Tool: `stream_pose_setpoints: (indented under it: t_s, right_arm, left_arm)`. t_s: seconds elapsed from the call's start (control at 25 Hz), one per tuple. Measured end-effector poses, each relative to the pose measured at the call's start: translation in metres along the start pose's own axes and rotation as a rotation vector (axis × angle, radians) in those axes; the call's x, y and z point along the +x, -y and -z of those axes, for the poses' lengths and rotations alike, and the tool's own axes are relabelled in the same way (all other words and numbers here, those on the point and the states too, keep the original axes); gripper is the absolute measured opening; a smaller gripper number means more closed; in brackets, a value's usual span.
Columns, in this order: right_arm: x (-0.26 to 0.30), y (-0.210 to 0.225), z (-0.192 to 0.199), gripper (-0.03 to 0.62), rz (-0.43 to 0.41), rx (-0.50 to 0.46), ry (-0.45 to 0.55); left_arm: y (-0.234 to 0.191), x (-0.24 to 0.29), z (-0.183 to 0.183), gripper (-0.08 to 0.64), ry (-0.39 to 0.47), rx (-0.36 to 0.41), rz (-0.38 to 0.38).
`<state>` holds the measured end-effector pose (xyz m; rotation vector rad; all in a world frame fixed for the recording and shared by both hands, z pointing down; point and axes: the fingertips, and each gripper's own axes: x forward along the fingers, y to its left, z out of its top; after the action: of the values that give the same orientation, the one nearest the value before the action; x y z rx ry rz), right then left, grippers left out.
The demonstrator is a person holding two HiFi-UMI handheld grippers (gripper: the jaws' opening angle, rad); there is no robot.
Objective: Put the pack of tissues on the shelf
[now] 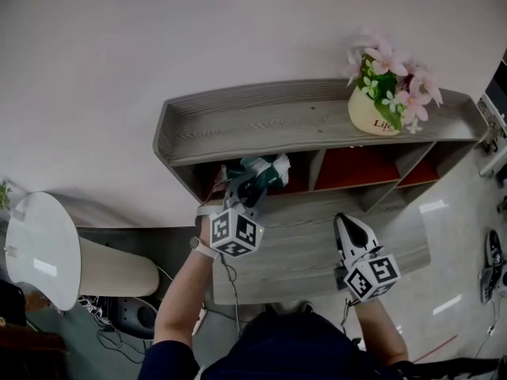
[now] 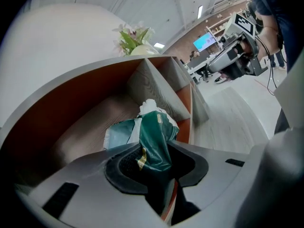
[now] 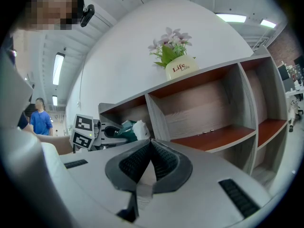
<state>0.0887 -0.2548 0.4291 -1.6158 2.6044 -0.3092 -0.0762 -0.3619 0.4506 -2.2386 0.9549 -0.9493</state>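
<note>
The left tool [image 2: 156, 161] has its jaws nearly together, pinching the crumpled green wrapper at the near end of the pack [image 2: 153, 136]. The rest of the pack reaches forward from the jaws into the leftmost compartment of the shelf [image 1: 279, 122]. The head view shows the pack at the mouth of that compartment, under the top board and just beside the divider [image 2: 160, 91] that separates it from the middle one. In the left gripper view the pack's far end, with a bit of white tissue showing, lies low over the compartment's wooden floor and close to the divider. Whether it already rests on that floor or hangs just above it cannot be told. The right tool [image 3: 151, 158] is closed with nothing between its pads. It is held well apart from the pack, lower and to the right, in front of the shelf, and seems to have no part in this step. A flower pot [image 1: 377, 114] stands on the top board far to the right, clear of the work. By my reading the task is well along: the pack has been carried to the shelf and is partly inside a compartment. What seems left is to settle it on the compartment floor, perhaps a little deeper, then open the jaws and draw the left tool back out without dragging the wrapper along.
</note>
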Motion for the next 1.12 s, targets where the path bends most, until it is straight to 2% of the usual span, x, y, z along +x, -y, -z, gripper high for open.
stream_pose_setpoints:
  t_s: [0.44,0.56,0.68,0.8,0.92,1.12]
  right_arm:
    - [-0.006,0.001,0.003,0.005,0.012,0.005,-0.004]
    - [-0.007,-0.001,0.004,0.005,0.011,0.010,-0.004]
    - [-0.010,-0.003,0.004,0.005,0.012,0.011,-0.006]
    - [-0.013,-0.004,0.003,0.005,0.011,0.012,-0.006]
    - [-0.016,-0.006,0.003,0.005,0.008,0.011,-0.003]
    - [-0.019,-0.011,0.003,0.005,-0.004,0.007,-0.004]
  left_arm:
    - [-0.006,0.021,0.009,0.133,-0.017,-0.018,0.026]
    - [-0.001,0.023,0.014,0.148,-0.037,0.014,0.040]
    - [0.004,0.024,0.014,0.194,-0.052,0.043,0.037]
    - [0.003,0.020,0.012,0.255,-0.049,0.041,0.011]
    - [-0.004,0.010,0.008,0.297,-0.030,0.029,-0.050]
    - [-0.019,-0.014,-0.002,0.310,0.017,-0.028,-0.140]
